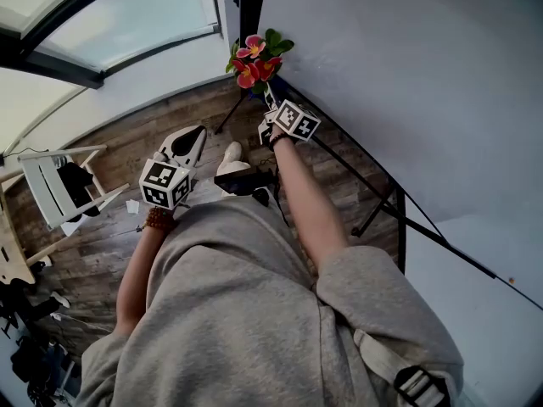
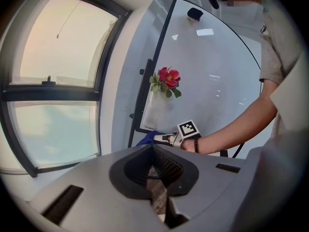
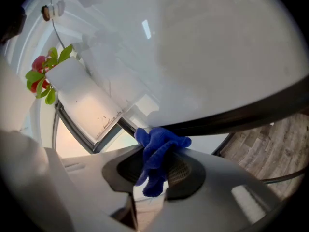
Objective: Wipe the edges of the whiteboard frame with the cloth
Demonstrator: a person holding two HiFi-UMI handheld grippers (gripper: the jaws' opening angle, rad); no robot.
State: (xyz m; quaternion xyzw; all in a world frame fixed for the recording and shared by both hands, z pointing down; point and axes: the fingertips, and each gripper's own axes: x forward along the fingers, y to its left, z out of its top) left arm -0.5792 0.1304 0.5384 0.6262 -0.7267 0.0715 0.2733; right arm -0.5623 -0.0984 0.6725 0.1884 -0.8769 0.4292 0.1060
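Tightly pinched cloth [image 3: 153, 175], right tongs [image 3: 163, 151], whiteboard frame [image 3: 241, 114]

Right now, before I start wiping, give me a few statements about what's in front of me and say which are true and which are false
1. The right gripper is clamped on a blue cloth. True.
2. The left gripper grips a second cloth. False: its jaws stand together with nothing between them.
3. The whiteboard frame is white. False: the frame is black; only the board surface is white.
4. Red-pink flowers with green leaves sit by the board's edge. True.
5. A white chair stands on the wooden floor to the person's left. True.
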